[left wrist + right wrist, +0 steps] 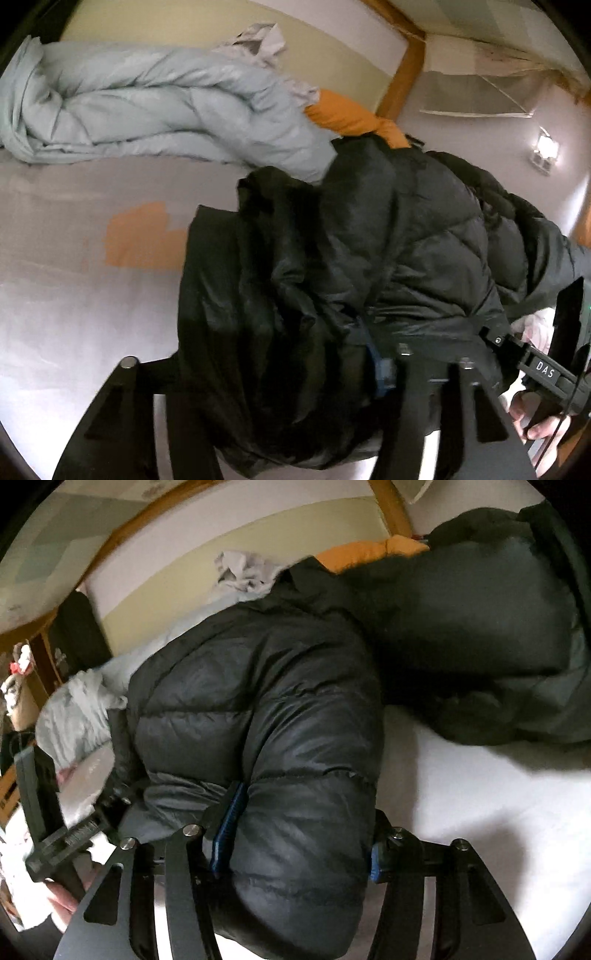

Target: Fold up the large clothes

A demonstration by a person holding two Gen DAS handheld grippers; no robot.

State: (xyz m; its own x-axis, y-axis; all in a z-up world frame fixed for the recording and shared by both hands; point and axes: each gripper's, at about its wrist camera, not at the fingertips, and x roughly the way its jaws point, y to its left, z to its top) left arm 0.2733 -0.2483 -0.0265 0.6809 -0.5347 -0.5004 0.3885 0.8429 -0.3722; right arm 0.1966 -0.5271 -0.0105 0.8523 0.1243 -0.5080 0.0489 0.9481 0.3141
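I see a bed under a smooth pale grey sheet [74, 295], with a cream and white wall [221, 22] and orange-brown wooden beams [406, 70] behind it. My landmark is the black puffer jacket [258, 720]: glossy, quilted in fat stitched panels, heaped on the sheet right in front of both grippers. Beyond it, toward the wall, lies a rumpled pale blue duvet [147, 107], soft and rolled, with an orange cushion [351, 118] just beside the jacket's far edge. A flat orange patch [140, 240] shows on the sheet left of the jacket. My left gripper [258, 373] has thick folds bunched between its jaws, though I cannot tell if they pinch. My right gripper [299, 849] straddles a puffy panel, blue fingertips [229, 830] against both flanks, gripping it.
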